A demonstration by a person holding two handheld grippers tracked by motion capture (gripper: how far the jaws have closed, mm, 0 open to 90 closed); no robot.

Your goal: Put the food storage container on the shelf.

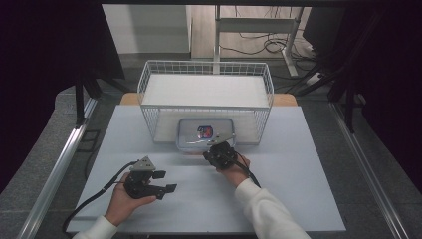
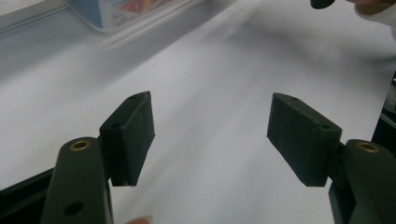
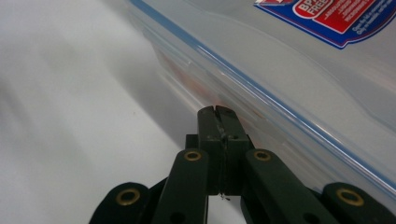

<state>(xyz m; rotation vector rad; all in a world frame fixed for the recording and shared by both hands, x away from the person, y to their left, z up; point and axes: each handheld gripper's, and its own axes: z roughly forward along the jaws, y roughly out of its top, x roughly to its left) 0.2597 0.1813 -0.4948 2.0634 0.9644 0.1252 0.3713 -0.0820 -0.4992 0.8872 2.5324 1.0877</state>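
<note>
Jaws of the right gripper (image 3: 219,112), closed empty, touch the plastic container (image 3: 299,70).

White table (image 1: 298,199): wire basket (image 1: 206,69) at far edge, clear plastic container (image 1: 191,137) before it.

"BPA FREE" on container lid label (image 3: 334,16)

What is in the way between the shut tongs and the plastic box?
Nothing visible. The shut right tongs point straight at the side of the clear plastic lidded box with the blue seal, their tips right by its wall, with bare white table beside them.
</note>
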